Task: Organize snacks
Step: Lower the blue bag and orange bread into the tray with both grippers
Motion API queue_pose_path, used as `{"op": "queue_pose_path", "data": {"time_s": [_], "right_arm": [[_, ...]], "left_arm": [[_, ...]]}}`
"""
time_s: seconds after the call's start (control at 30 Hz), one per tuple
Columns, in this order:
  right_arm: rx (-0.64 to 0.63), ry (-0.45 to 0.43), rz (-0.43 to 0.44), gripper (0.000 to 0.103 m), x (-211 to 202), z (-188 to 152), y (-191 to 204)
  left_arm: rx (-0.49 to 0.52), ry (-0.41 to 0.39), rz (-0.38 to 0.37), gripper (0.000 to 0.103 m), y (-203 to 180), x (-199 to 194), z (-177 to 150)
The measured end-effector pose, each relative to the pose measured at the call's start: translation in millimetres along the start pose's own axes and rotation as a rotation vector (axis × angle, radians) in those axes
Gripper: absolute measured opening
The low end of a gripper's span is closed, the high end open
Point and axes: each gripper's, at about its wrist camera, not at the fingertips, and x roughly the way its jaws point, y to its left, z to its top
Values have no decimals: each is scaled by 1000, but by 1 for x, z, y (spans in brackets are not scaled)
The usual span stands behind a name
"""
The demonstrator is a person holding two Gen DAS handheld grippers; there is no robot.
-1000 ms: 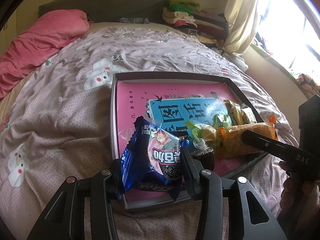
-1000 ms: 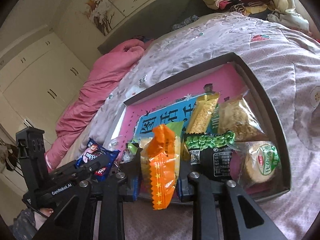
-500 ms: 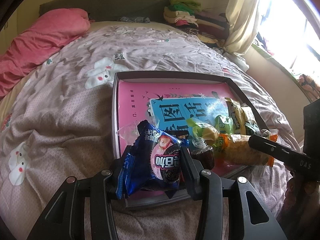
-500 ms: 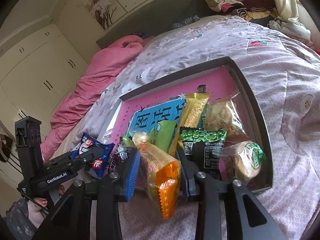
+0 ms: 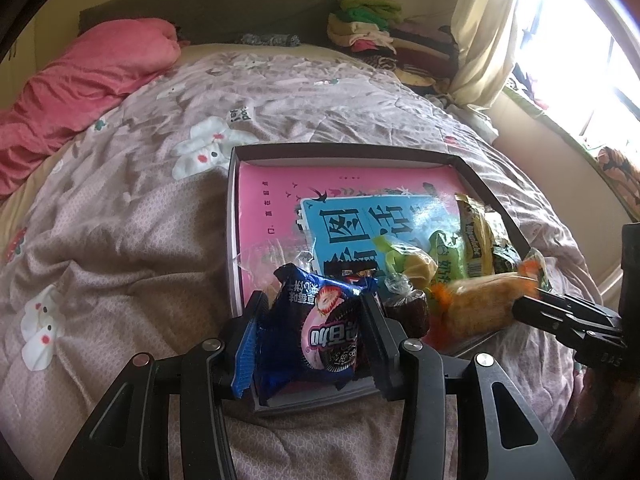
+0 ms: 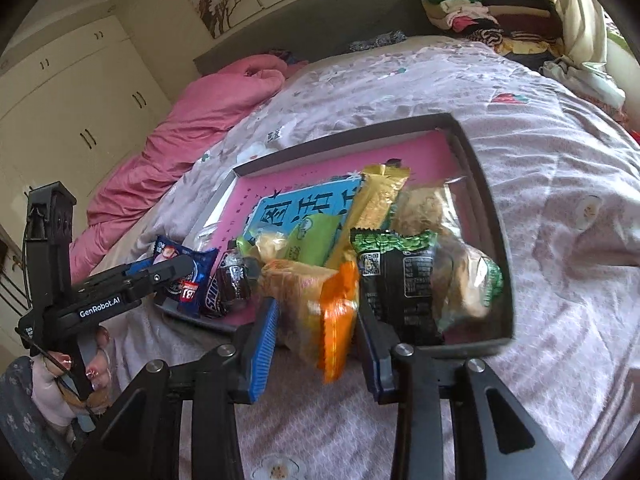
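A dark-rimmed tray (image 5: pixel 340 148) with a pink and blue board inside lies on the bed. My left gripper (image 5: pixel 311 304) is shut on a blue cookie packet (image 5: pixel 320 328), held over the tray's near left corner. In the right wrist view that packet (image 6: pixel 192 268) shows in the left gripper (image 6: pixel 160 276). My right gripper (image 6: pixel 316 312) stands open around an orange-ended biscuit packet (image 6: pixel 316 300). This blurred packet leans over the tray's front rim (image 6: pixel 460 346), loose between the pads. Beside it lie a green-and-black packet (image 6: pixel 400 276) and a gold bar (image 6: pixel 376 204).
More snacks crowd the tray's right half: a clear bag of pastry (image 6: pixel 472 284), a green packet (image 6: pixel 316 240) and a dark wrapped sweet (image 5: pixel 404 312). A pink duvet (image 5: pixel 88 76) lies at the left, folded clothes (image 5: pixel 372 28) at the headboard. A hand (image 6: pixel 76 364) holds the left gripper.
The right jaws have widened, and the orange-ended packet has tipped from upright in the grip to lying over the tray's front edge. The left gripper keeps the blue packet, almost unmoved.
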Motion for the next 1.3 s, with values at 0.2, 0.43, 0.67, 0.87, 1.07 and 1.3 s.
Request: {"op": "queue_pose_path", "data": {"time_s": [0.2, 0.43, 0.67, 0.87, 1.07, 1.3], "right_arm": [[19, -17, -27, 37, -6, 0, -7], [-24, -13, -57, 37, -2, 1, 0], [-84, -12, -89, 38, 6, 1, 9], [-100, -17, -89, 38, 11, 3, 11], [-117, -22, -103, 38, 16, 6, 15], [-156, -32, -134, 44, 21, 5, 22]], "left_arm": [[2, 0, 1, 48, -1, -1, 1], [10, 1, -1, 49, -2, -3, 1], [18, 4, -8, 53, -7, -5, 1], [19, 4, -11, 56, -8, -6, 1], [22, 6, -11, 62, -10, -7, 0], [29, 3, 14, 64, -10, -9, -1]]}}
